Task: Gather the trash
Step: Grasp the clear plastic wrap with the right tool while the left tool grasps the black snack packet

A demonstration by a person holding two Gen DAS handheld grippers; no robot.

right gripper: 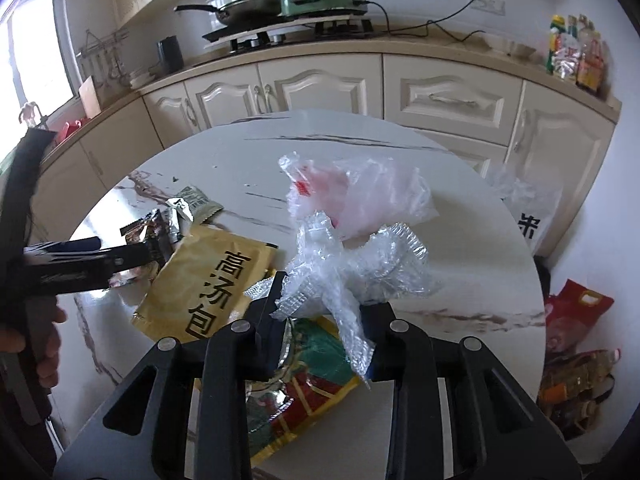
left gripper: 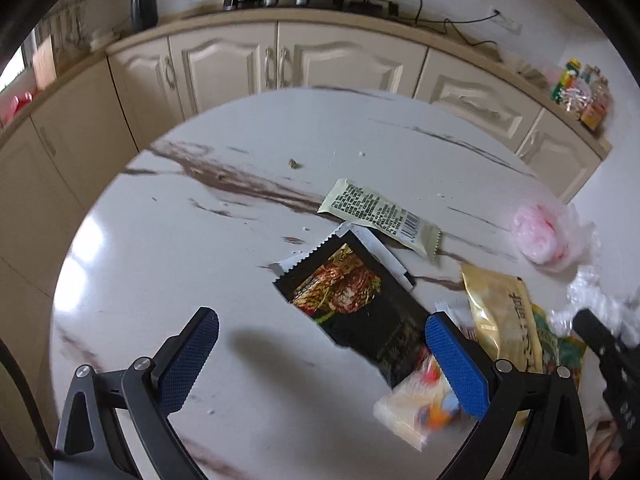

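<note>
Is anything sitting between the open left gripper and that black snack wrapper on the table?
Nothing visible blocks it. The left gripper is open above the marble table, and the black snack wrapper lies just ahead of it. A small clear candy packet overlaps the wrapper's near corner, beside the gripper's right finger.

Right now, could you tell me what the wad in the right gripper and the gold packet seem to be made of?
Clear wad: thin plastic film, seemingly bubble wrap; see-through, crinkled, dimpled. Gold packet: probably foil-lined plastic; glossy sheen, stiff creases, crimped edges.
</note>
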